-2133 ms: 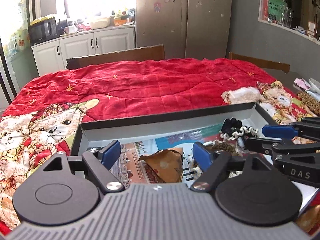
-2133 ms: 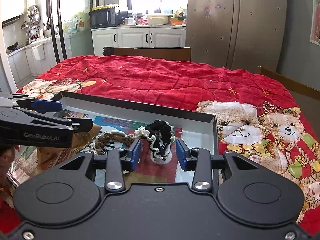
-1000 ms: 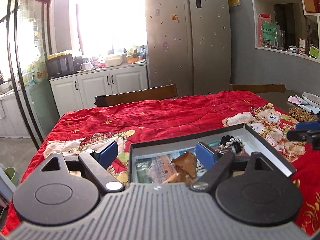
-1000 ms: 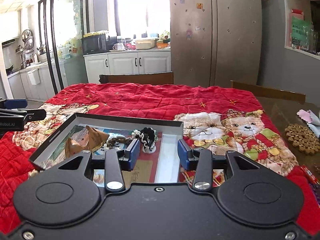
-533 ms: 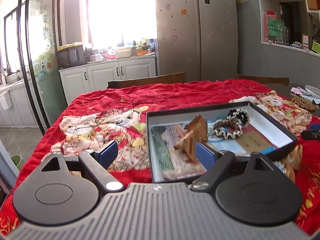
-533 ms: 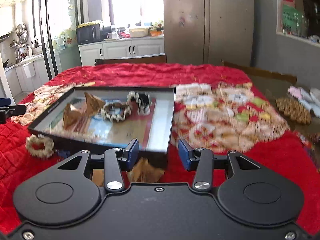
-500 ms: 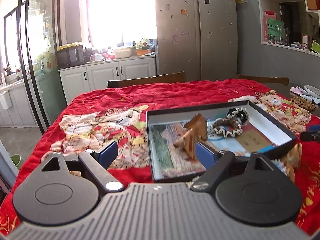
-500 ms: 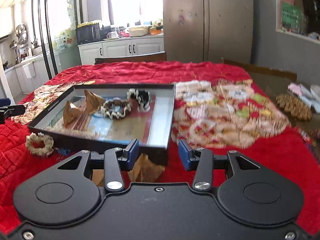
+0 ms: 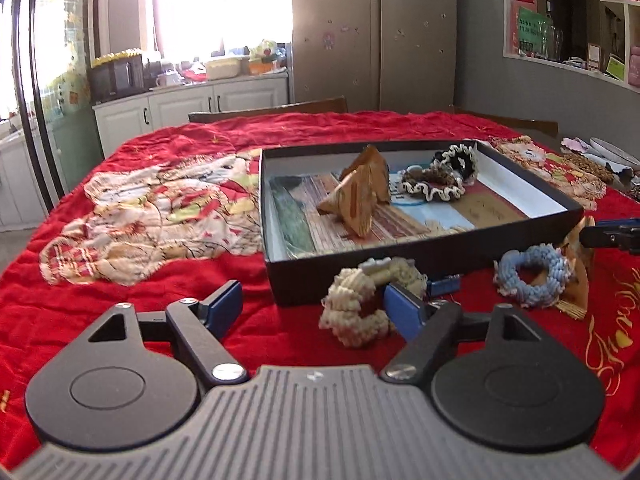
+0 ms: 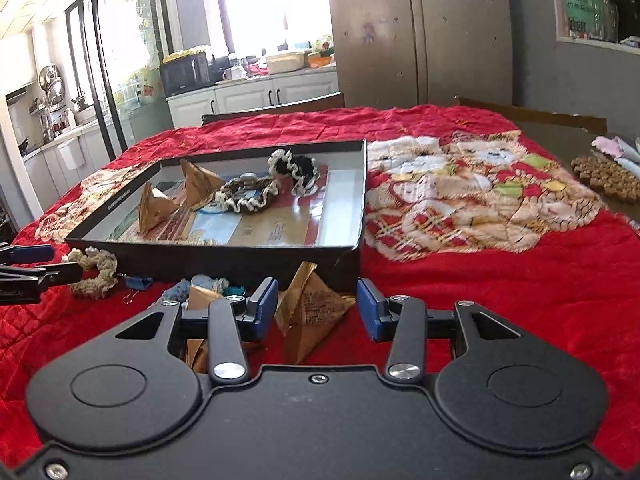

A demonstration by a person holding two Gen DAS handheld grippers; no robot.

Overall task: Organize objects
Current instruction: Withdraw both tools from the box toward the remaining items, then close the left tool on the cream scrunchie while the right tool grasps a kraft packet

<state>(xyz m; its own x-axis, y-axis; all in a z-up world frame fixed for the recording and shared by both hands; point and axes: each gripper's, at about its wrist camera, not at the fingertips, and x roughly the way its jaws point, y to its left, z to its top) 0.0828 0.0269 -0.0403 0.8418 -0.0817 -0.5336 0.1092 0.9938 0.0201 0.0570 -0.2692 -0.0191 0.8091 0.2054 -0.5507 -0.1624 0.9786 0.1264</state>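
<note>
A black tray (image 9: 420, 258) (image 10: 200, 268) on the red quilt holds two brown paper pyramids (image 9: 356, 194) (image 10: 154, 204) and two frilly scrunchies (image 9: 434, 182) (image 10: 244, 196). My left gripper (image 9: 316, 308) is open, low over the quilt; a cream scrunchie (image 9: 360, 306) (image 10: 94, 266) lies by its right finger, in front of the tray. My right gripper (image 10: 316, 306) is open around a brown paper pyramid (image 10: 312, 306) in front of the tray. A blue scrunchie (image 9: 532, 276) (image 10: 180, 290) lies on the quilt between the two grippers.
A small blue clip (image 9: 444, 284) (image 10: 138, 282) lies by the tray's front wall. Another brown pyramid (image 9: 580, 276) (image 10: 204, 298) lies by the blue scrunchie. A woven brown coaster (image 10: 608, 178) and pale items sit at the table's right edge. Chairs stand at the far side.
Both grippers have pulled back out of the tray and dropped low in front of it. The loose items in front of the tray now lie close to the fingers.
</note>
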